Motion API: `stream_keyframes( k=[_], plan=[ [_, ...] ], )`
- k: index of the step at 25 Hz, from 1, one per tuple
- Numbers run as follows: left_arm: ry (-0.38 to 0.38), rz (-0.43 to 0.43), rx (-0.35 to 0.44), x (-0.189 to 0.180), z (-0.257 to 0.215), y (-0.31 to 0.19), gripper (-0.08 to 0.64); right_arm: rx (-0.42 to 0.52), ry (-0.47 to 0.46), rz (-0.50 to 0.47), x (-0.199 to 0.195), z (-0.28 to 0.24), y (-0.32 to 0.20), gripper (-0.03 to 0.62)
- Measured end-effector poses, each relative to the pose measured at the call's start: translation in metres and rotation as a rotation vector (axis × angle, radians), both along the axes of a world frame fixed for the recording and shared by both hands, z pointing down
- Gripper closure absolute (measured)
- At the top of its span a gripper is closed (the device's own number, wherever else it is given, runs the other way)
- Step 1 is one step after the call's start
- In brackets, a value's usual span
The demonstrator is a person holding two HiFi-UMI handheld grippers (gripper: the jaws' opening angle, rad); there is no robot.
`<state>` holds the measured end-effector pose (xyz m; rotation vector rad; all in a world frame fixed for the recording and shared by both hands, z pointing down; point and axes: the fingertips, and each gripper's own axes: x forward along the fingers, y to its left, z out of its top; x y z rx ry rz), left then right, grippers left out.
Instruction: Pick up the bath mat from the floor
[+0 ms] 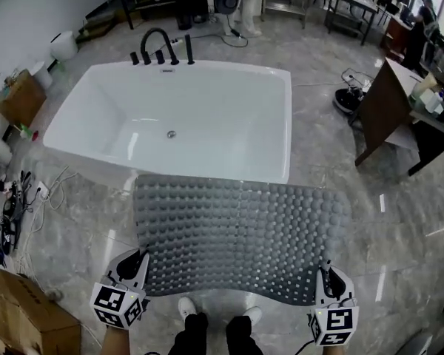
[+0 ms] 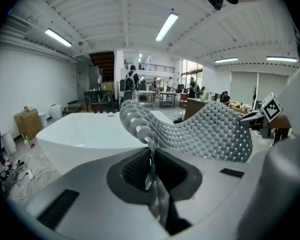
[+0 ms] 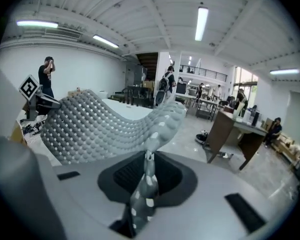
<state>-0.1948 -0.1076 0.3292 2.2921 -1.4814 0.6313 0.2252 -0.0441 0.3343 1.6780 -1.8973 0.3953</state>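
A grey knobbly bath mat (image 1: 240, 231) hangs spread out in the air in front of me, its far edge near the white bathtub (image 1: 96, 102). My left gripper (image 1: 138, 268) is shut on the mat's near left corner. My right gripper (image 1: 328, 281) is shut on its near right corner. In the left gripper view the mat (image 2: 210, 131) runs out from between the jaws toward the right. The right gripper view has the mat (image 3: 95, 124) pinched between the jaws and curving off to the left, with the other gripper's marker cube (image 3: 29, 88) behind it.
Black taps (image 1: 161, 50) stand on the tub's far rim. A cardboard box (image 1: 18, 313) and cables (image 1: 15, 205) lie at the left. A brown desk (image 1: 388, 109) stands at the right. My shoes (image 1: 214, 318) show below the mat on the marble floor (image 1: 399, 228).
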Motion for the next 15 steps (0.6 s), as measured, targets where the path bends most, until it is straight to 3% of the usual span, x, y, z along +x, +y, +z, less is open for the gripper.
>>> stream_keyframes(
  k=[7, 15],
  plan=[
    [0.025, -0.011, 0.146, -0.002, -0.135, -0.006, 0.525, 0.153, 0.016, 0.011, 0.002, -0.138, -0.01, 0.525],
    [0.055, 0.026, 0.287, 0.006, -0.232, -0.016, 0.525, 0.289, 0.021, 0.049, -0.01, -0.234, -0.016, 0.523]
  ],
)
